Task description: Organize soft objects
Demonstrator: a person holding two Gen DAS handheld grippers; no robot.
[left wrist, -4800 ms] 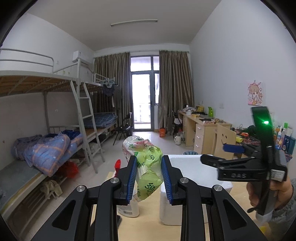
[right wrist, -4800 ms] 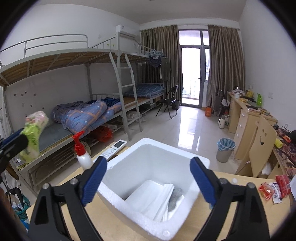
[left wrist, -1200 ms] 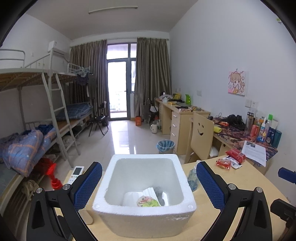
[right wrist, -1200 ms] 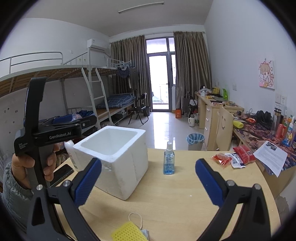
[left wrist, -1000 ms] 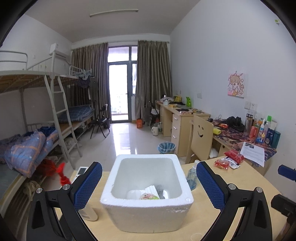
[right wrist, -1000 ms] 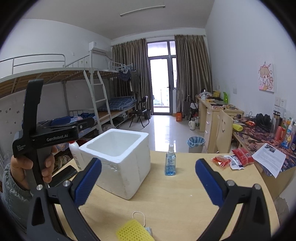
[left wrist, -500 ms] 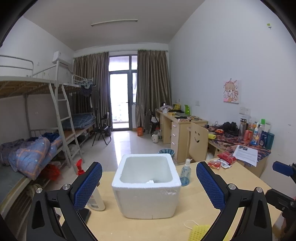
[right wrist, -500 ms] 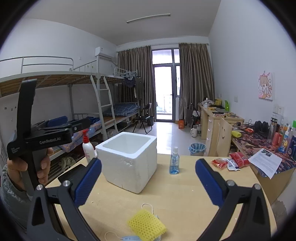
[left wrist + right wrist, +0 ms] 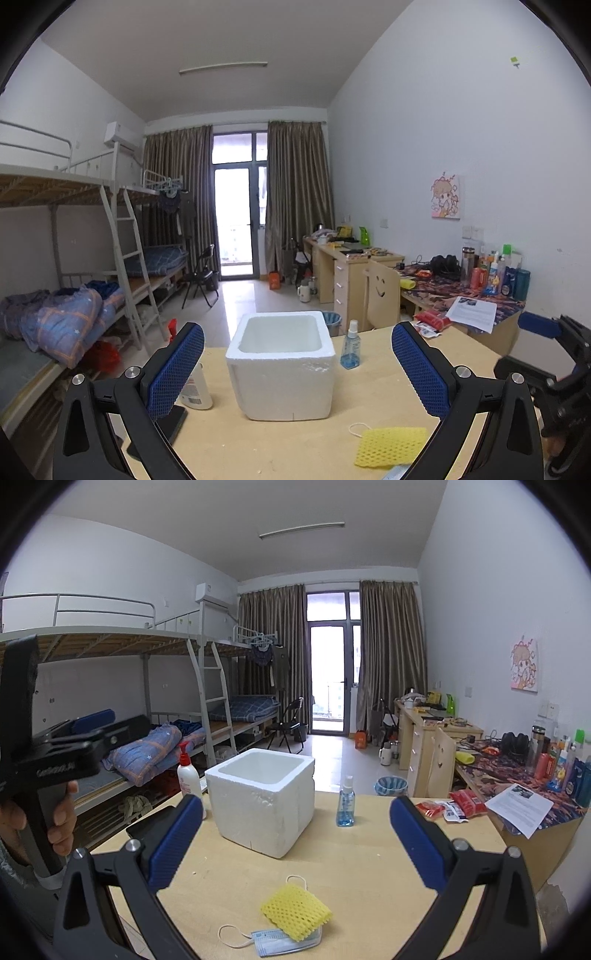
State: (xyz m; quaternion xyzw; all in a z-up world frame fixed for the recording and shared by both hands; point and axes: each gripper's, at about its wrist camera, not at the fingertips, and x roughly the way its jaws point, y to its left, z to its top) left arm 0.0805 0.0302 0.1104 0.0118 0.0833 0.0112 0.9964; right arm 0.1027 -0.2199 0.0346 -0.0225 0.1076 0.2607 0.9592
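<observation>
A white foam box (image 9: 282, 365) stands on the wooden table (image 9: 295, 450); it also shows in the right wrist view (image 9: 260, 795). Its inside is hidden from both views. A yellow foam net (image 9: 295, 912) lies on a blue face mask (image 9: 273, 941) near the table's front; the net also shows in the left wrist view (image 9: 388, 446). My left gripper (image 9: 295, 369) is open and empty, well back from the box. My right gripper (image 9: 295, 845) is open and empty above the net. The left gripper also shows at the left of the right wrist view (image 9: 74, 738).
A blue spray bottle (image 9: 345, 806) stands right of the box. A white pump bottle (image 9: 188, 773) and a dark phone (image 9: 173, 424) are to its left. Red snack packets (image 9: 454, 806) and a paper sheet (image 9: 521, 808) lie at the right. Bunk beds stand on the left.
My left gripper let go of the green-and-pink bag, which ended up in the box. Both grippers pulled back from the box, bringing the net and mask into view.
</observation>
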